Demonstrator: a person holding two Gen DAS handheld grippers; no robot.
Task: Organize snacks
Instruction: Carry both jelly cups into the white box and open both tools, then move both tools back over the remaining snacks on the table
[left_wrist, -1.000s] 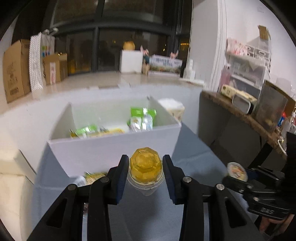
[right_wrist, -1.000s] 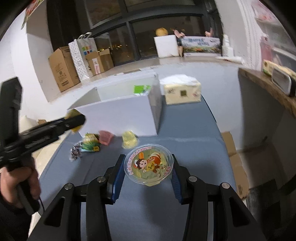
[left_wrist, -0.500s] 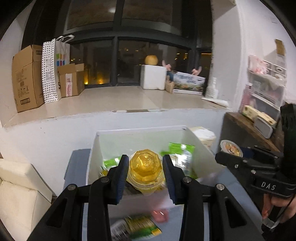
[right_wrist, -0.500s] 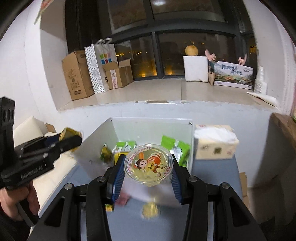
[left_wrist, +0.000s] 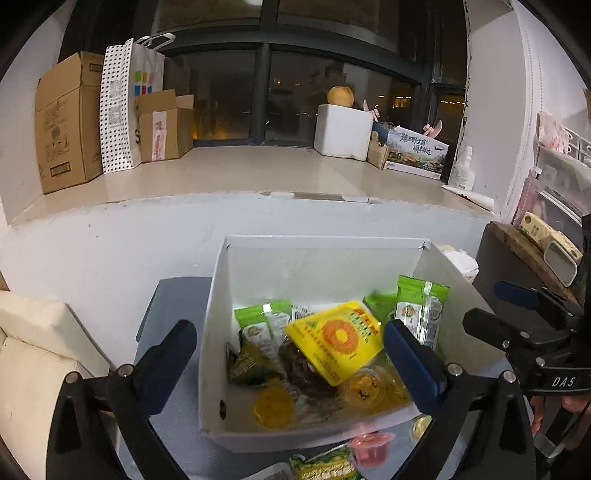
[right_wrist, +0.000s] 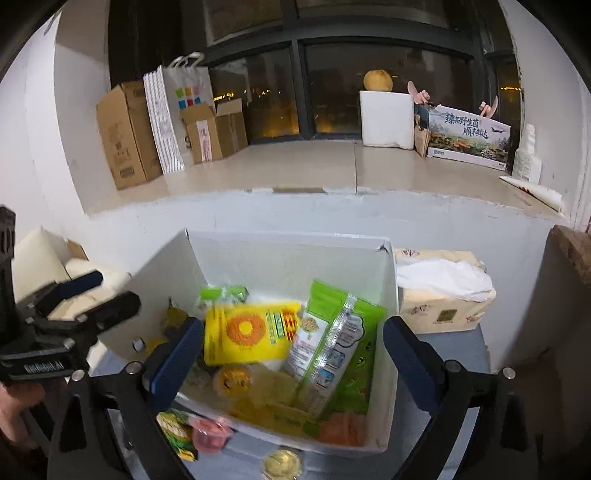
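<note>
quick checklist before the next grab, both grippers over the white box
1. Left gripper empty: ok, jaws have just opened wide, nothing held.
2. Right gripper empty: ok, jaws have just opened wide, nothing held.
3. Dropped cups inside the white cardboard box: ok, the yellow jelly cup lies on its floor.
4. Snacks left outside: not ok, the small pink jelly cup and the round gold-lidded cup sit on the grey table.
5. Box overfull: ok, contents sit below the rim.
</note>
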